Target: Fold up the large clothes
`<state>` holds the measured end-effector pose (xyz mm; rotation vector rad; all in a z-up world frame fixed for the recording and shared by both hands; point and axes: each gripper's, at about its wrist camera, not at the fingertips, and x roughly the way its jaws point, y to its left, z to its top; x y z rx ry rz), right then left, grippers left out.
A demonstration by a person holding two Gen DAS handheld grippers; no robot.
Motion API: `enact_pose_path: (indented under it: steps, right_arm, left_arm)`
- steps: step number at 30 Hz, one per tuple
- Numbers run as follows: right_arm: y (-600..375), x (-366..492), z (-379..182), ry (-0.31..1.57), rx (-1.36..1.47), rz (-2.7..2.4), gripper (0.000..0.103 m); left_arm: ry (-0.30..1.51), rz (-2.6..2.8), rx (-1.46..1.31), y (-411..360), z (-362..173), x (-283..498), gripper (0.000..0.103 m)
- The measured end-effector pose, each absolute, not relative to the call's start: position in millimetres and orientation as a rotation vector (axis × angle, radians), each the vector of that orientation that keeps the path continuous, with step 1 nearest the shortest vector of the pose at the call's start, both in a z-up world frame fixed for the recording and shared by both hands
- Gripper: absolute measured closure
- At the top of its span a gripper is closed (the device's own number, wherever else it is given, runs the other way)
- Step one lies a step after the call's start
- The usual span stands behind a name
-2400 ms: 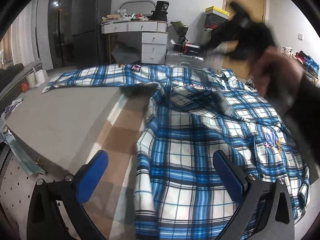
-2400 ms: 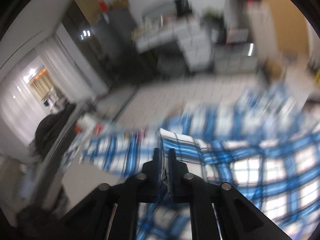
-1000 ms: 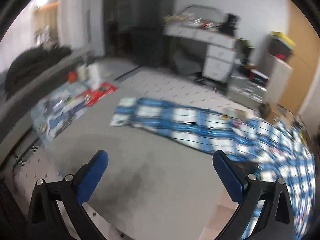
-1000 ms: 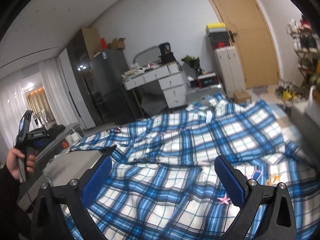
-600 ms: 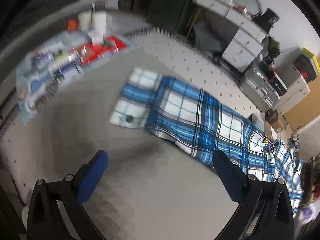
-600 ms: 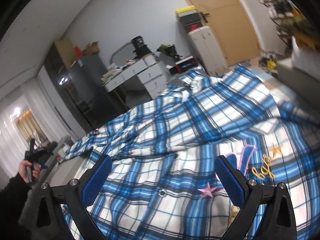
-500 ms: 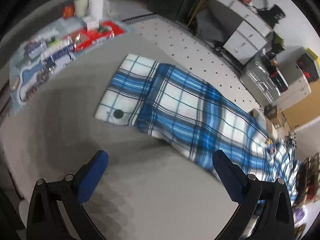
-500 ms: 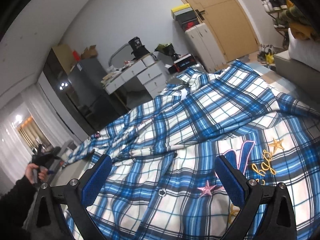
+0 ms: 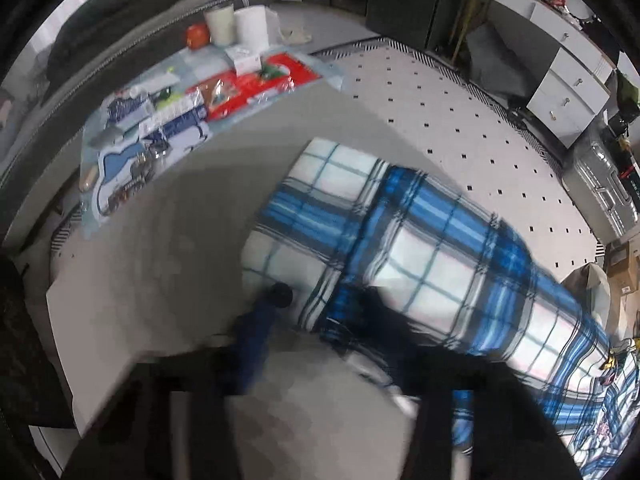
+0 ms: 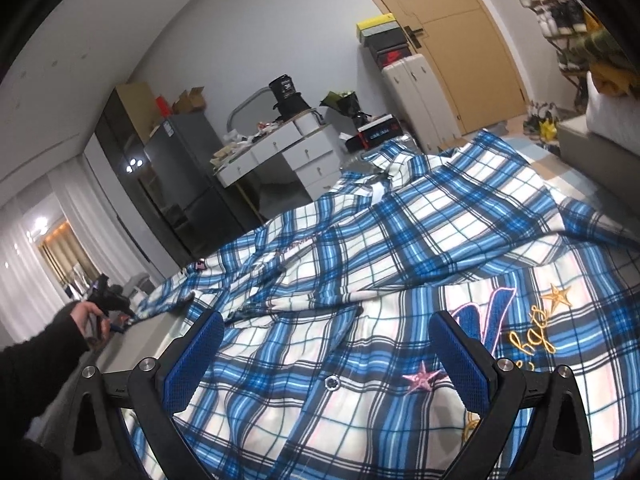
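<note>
The plaid shirt (image 10: pixel 400 280) carries a large embroidered letter "W" (image 10: pixel 486 312) and, at about four o'clock from it, yellow script (image 10: pixel 536 332) too curled to read surely.

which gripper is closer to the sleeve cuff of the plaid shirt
Left. The left gripper is right at the sleeve cuff, fingers blurred at its edge. The right gripper hangs open above the shirt's front panel, far from that cuff.

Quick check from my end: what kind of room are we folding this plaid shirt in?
Most likely a lived-in bedroom or studio flat: a white desk with drawers, a dark fridge and stacked shoeboxes by the wooden door, with the plaid shirt spread out.
</note>
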<state>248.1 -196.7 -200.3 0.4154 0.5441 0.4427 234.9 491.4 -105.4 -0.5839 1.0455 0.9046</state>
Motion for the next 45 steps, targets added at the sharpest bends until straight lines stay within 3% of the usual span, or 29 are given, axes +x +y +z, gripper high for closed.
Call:
enact_pose_path:
  steps: [1, 5, 13, 18, 23, 31, 38, 42, 44, 45]
  right_arm:
    - [-200.0, 249.0, -201.4, 0.546, 0.433, 0.445, 0.000]
    - [-209.7, 253.8, -204.7, 0.560, 0.493, 0.445, 0.000]
    - [-211.3, 254.9, -204.2, 0.560, 0.522, 0.466, 0.000]
    - [-209.3, 253.4, -202.9, 0.555, 0.515, 0.475, 0.000]
    - [-211.6, 252.9, -203.7, 0.550, 0.530, 0.474, 0.000]
    - [-219.0, 250.0, -203.2, 0.535, 0.554, 0.455, 0.000]
    - [-237.5, 260.9, -210.9, 0.550, 0.643, 0.417, 0.000]
    - [-248.5, 267.2, -223.1, 0.606, 0.744, 0.420, 0.000]
    - [-252.1, 266.8, -225.1, 0.603, 0.766, 0.414, 0.000]
    - [-251.9, 267.5, -225.6, 0.610, 0.772, 0.413, 0.000]
  left_arm:
    - [1.071, 0.894, -0.545, 490.0, -104.8, 242.4, 0.096]
    - [1.073, 0.903, -0.391, 482.6, -89.8, 257.2, 0.098]
    - [0.773, 0.771, -0.178, 410.5, 21.2, 244.5, 0.098]
    - [0.566, 0.524, 0.028, 291.6, 96.6, 235.4, 0.098]
    - [0.474, 0.244, 0.226, 155.9, 120.8, 240.3, 0.098]
    - [0.531, -0.169, 0.282, 9.6, 77.7, 282.2, 0.098]
    - [0.706, -0.350, 0.215, -77.5, -9.1, 322.0, 0.098]
    - [0.820, -0.508, 0.109, -77.2, -16.9, 324.6, 0.087]
    - [0.809, -0.558, 0.086, -64.8, -3.3, 313.9, 0.056]
    - [0.796, -0.577, 0.077, -50.8, 4.9, 303.9, 0.025]
